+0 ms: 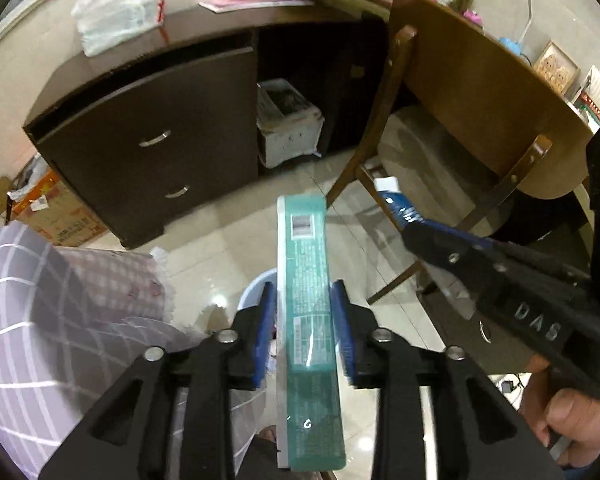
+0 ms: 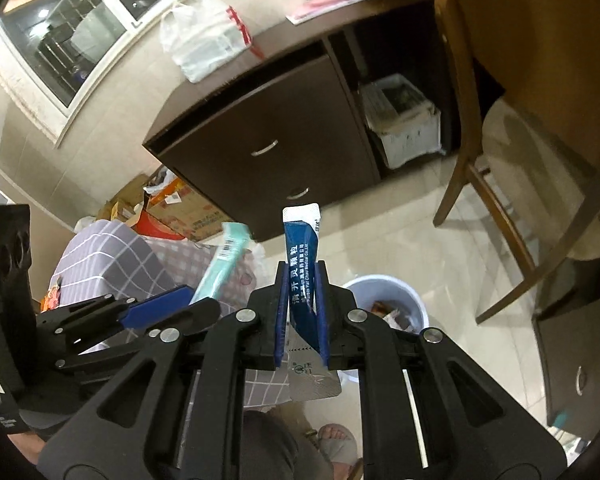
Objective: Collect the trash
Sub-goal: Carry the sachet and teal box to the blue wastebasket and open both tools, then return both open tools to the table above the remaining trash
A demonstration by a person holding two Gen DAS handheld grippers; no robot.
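Both items are picked up; neither is yet in the bin, so disposal remains. The left tool stands released: a gap shows between each blue pad and the teal box lying lengthwise between them, its far end projecting forward over the pale blue waste bin on the floor. The right tool is clenched on a blue-and-white sachet, which stands upright between its pads, just left of the bin, which already holds scraps.
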